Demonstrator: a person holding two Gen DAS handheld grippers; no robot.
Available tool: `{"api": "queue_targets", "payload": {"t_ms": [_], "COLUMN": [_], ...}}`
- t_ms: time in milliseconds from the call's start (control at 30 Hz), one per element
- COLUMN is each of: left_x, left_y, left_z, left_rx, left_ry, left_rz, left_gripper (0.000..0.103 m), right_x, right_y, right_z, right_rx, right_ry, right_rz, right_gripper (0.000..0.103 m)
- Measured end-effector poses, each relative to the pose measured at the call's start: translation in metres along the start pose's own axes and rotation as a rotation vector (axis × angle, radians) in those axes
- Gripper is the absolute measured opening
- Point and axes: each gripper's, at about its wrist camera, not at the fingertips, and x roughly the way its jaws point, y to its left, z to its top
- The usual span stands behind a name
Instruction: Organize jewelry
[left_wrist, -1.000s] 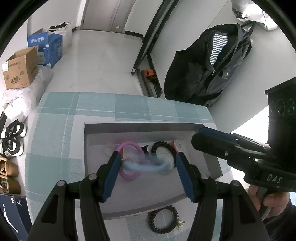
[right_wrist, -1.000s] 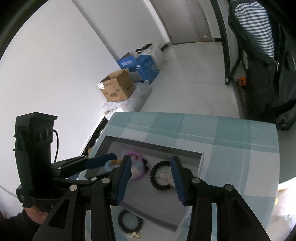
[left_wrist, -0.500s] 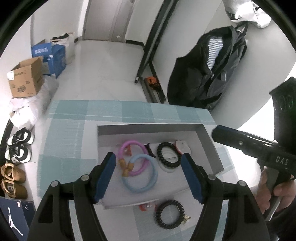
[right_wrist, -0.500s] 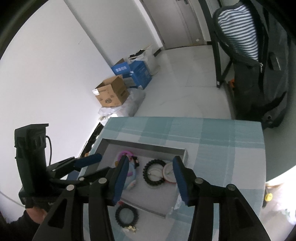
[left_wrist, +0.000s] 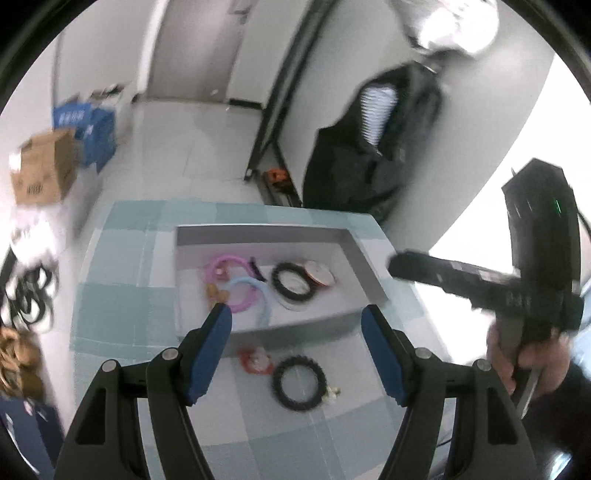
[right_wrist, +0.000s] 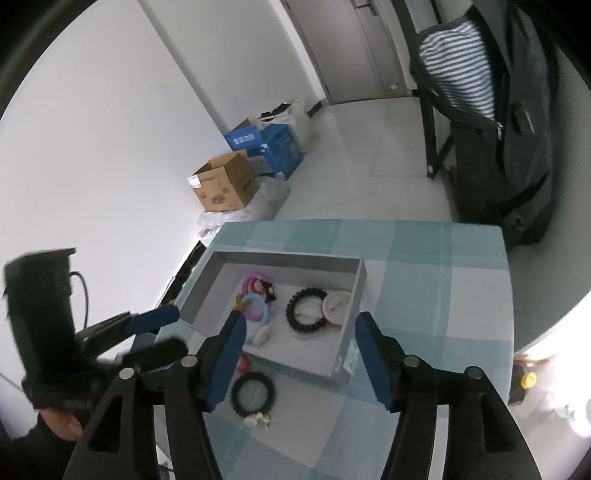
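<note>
Both grippers, left gripper (left_wrist: 297, 325) gaping empty and right gripper (right_wrist: 301, 345) opening empty, hover above the grey cardboard tray (right_wrist: 347, 354), so I'd grab the black beaded bracelet (right_wrist: 252, 394) near the counter's front edge next.

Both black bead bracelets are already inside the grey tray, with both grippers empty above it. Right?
Not quite. Only one black bead bracelet lies in the grey tray; the other black bracelet is still outside it on the checked cloth, as the right wrist view shows. Both grippers are empty.

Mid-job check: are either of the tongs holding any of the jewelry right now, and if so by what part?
Nothing is held. The left tongs are open and empty. The right tongs are opening, with nothing between the pads.
</note>
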Motion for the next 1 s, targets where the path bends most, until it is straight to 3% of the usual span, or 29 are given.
{"api": "queue_targets", "payload": {"t_ms": [233,333,367,533,733,833,1000], "left_x": [0.025,0.038,0.040,0.047,0.045,0.052,0.052], "left_y": [-0.048,-0.059,-0.059,-0.048,-0.048,-0.052,-0.053], "left_z": [-0.041,-0.051,-0.051,-0.050,-0.049,-0.052,-0.057], "left_rx": [0.191,0.270,0.270,0.232,0.225,0.242,0.266], "left_ry": [0.131,0.177,0.189,0.206,0.198,0.215,0.218], "left_rz": [0.055,0.103,0.097,0.113,0.090,0.102,0.154], "left_gripper": [0.067,0.051,0.044,0.034,0.033,0.021,0.020], "right_x": [-0.015,-0.020,-0.022,-0.026,-0.029,-0.030,-0.030], "right_y": [-0.011,-0.015,-0.016,-0.020,-0.025,-0.024,-0.024], "right_z": [-0.011,-0.014,-0.015,-0.020,-0.021,-0.022,-0.023], "right_rx": [0.025,0.027,0.027,0.017,0.030,0.023,0.017], "right_ry": [-0.016,-0.019,-0.019,-0.021,-0.026,-0.027,-0.025], "right_rz": [-0.028,-0.039,-0.043,-0.066,-0.067,-0.069,-0.072], "right_gripper": [0.062,0.062,0.062,0.062,0.062,0.062,0.062]}}
